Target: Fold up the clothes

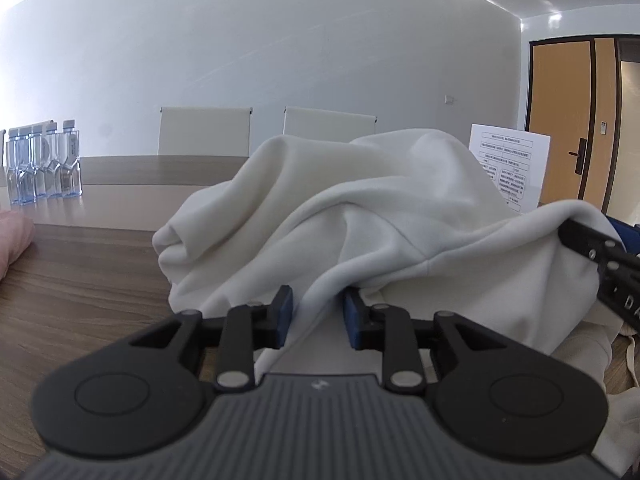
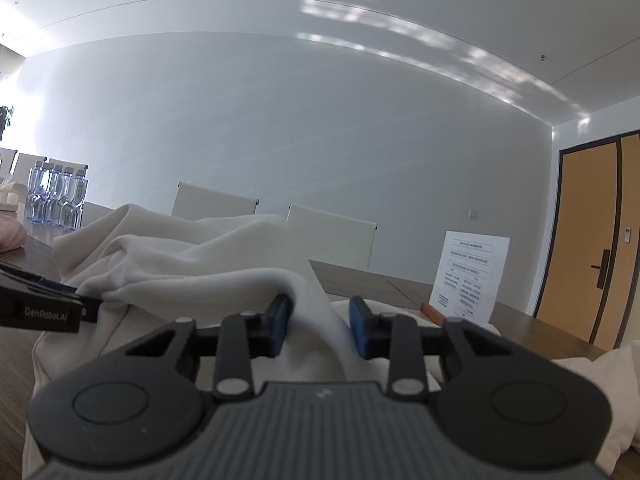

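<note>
A white sweatshirt-like garment lies bunched and partly lifted on the wooden table. In the left wrist view a thick fold of it fills the narrow gap between the blue pads of my left gripper, which is shut on the cloth. My right gripper enters from the right with the garment's edge draped over its tip. In the right wrist view the garment runs between the blue pads of my right gripper, shut on another fold. My left gripper pinches the cloth at the left.
Several water bottles stand at the far left of the table, with a pink cloth near them. A printed sheet stands upright at the right. Two white chairs sit behind the table. An orange door is at the far right.
</note>
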A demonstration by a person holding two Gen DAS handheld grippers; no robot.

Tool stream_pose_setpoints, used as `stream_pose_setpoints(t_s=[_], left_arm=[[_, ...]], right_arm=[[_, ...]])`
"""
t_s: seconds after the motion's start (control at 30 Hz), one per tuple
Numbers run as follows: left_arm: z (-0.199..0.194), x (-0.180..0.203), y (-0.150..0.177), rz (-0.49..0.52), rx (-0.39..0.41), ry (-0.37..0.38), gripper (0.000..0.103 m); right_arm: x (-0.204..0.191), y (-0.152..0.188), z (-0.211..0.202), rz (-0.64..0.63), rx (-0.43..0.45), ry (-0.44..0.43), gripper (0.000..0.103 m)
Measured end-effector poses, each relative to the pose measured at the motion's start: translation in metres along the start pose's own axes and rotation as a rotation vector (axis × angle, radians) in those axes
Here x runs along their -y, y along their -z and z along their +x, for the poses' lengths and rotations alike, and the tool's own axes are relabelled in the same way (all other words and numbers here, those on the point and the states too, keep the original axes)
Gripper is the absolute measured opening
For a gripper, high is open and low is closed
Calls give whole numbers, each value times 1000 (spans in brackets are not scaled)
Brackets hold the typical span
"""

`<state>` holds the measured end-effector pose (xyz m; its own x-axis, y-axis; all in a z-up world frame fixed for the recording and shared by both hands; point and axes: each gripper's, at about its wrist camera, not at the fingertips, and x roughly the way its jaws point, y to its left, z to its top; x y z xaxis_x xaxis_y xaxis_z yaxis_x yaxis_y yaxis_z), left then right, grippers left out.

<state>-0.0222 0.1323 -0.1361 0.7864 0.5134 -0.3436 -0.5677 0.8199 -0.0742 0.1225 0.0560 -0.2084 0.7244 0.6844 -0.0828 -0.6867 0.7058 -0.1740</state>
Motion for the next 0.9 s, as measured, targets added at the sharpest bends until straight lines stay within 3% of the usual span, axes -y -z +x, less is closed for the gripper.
stream_pose_setpoints(t_s=[0.07,0.23,0.47,0.73,0.83,0.9], left_arm=[[0,-2,0,-13,-7,10,25],[1,-10,0,-54,-27,41,25],[-2,-14,-2,-111,-41,82,30],[-8,-7,-2,-101,-1,119,65],[-11,-3,-1,-79,15,141,74],[-10,0,0,-71,5,159,74]], right_arm=[[6,-9,-2,58,-30,-26,18],[21,-28,-11,134,-60,-51,12],[30,-70,-16,129,-1,-31,6],[24,-125,-21,84,118,24,4],[26,-151,-16,58,148,34,3],[26,-167,-13,25,176,48,2]])
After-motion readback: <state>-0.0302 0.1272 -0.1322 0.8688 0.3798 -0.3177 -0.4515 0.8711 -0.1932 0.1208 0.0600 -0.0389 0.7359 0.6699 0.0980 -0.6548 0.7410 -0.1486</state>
